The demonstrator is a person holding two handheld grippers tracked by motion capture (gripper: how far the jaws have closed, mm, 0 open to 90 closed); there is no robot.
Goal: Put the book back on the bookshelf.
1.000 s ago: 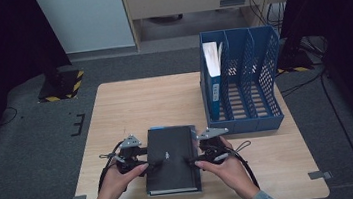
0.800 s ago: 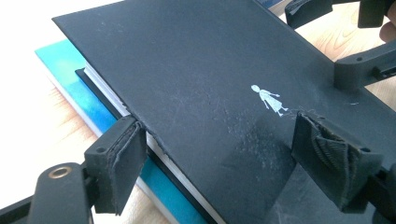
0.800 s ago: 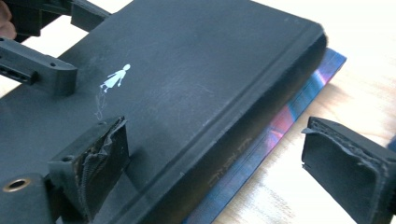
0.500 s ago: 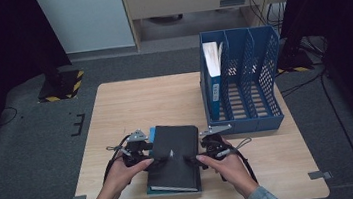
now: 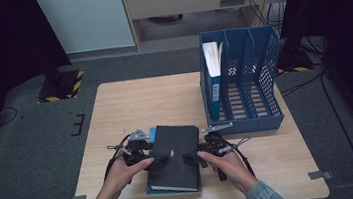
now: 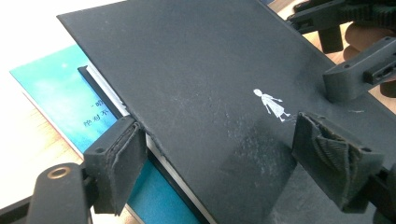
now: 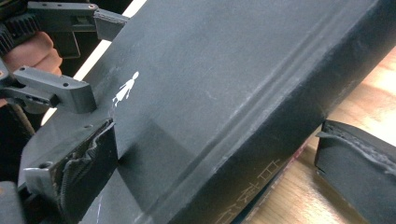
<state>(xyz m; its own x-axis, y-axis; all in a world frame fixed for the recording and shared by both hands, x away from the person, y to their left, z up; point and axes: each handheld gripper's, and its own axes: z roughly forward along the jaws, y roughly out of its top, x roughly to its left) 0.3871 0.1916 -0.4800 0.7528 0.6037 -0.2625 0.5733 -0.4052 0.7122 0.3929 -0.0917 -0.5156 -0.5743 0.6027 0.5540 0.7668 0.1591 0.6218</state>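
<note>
Now the black book [image 5: 175, 155] lies tilted on a teal book [image 6: 70, 109] near the table's [image 5: 130, 105] front edge. Both grippers, left [image 5: 155, 158] and right [image 5: 194, 157], grasp it, each with one jaw on the cover and one under the edge.

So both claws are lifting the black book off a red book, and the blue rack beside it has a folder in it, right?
Not quite: the book under the black book is teal, as the left gripper view shows. Both claws, left and right, do grip it, and the blue rack holds a folder.
</note>
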